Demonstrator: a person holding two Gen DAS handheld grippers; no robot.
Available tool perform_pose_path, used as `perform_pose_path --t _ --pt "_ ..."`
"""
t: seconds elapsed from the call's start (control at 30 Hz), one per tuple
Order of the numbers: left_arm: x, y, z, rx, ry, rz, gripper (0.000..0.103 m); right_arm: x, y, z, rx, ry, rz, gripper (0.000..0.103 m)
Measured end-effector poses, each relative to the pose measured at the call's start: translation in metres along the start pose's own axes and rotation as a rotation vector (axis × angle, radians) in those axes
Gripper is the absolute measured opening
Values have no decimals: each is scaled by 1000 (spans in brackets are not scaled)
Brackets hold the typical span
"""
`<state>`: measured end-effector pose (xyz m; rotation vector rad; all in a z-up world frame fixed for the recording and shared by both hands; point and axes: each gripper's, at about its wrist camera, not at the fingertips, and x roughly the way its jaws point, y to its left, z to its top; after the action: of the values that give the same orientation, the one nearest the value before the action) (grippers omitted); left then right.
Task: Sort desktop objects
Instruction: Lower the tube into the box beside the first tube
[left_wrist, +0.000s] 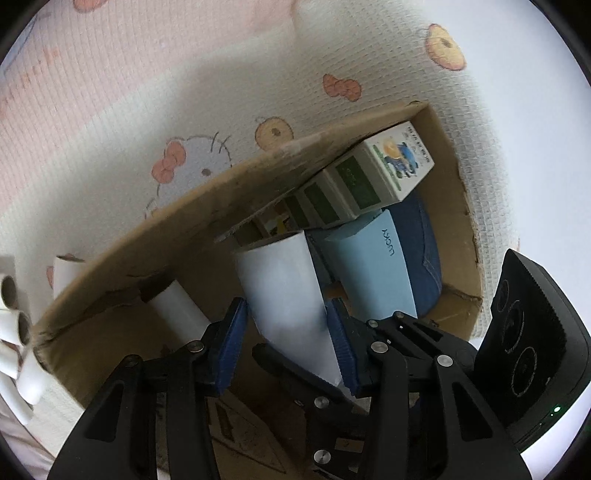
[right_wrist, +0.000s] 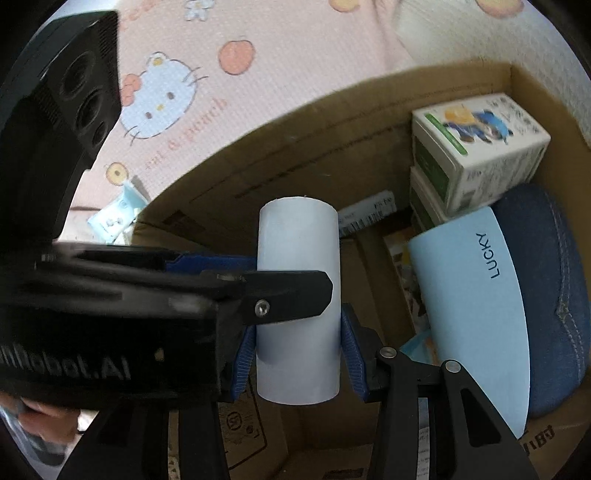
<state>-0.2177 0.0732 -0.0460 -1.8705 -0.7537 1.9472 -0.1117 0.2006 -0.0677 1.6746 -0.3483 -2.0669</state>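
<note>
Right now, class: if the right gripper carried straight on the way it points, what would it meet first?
Holding the white tube, the right gripper points down into the cardboard box. Probably the tube's far end meets the box's floor or far wall first; depth is unclear.

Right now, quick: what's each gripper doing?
Left gripper: jaws around the white tube; whether they press on it cannot be told.
Right gripper: jaws closed on the same white tube.
</note>
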Motion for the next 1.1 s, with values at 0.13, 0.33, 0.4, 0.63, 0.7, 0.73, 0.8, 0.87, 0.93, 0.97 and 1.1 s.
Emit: perform_pose_path --t 0.13,0.33,0.4,0.63,0.7,0.73,0.8,0.87,0.93,0.97,1.1 --pt "11 3 7 -37 18 -10 49 5 -8 4 8 26 1 41" --pt "21 -1 8 -27 33 21 48 14 -16 7 -9 91 -1 41" --pt "23 -6 8 -1 28 32 48 15 -19 7 8 103 4 41" --pt "27 -5 11 -28 33 40 47 3 -25 5 3 104 0 41" --pt "27 -8 12 -25 38 54 46 -9 -30 5 -2 88 -21 41" --pt "29 -8 13 -32 37 59 46 -11 -31 5 -3 89 -26 42" --pt "32 -8 14 -55 53 58 45 -15 -36 3 -4 98 -26 42" --pt "37 -10 15 -51 71 75 45 -15 -40 -2 -11 110 -42 36" --pt "42 -13 15 -46 84 117 45 -13 -42 -6 -31 131 -63 18" --pt "44 -14 15 -42 93 128 45 -12 -44 -9 -31 137 -77 18" --pt "55 -17 14 -52 142 175 45 -14 -55 -14 1 141 -87 18"
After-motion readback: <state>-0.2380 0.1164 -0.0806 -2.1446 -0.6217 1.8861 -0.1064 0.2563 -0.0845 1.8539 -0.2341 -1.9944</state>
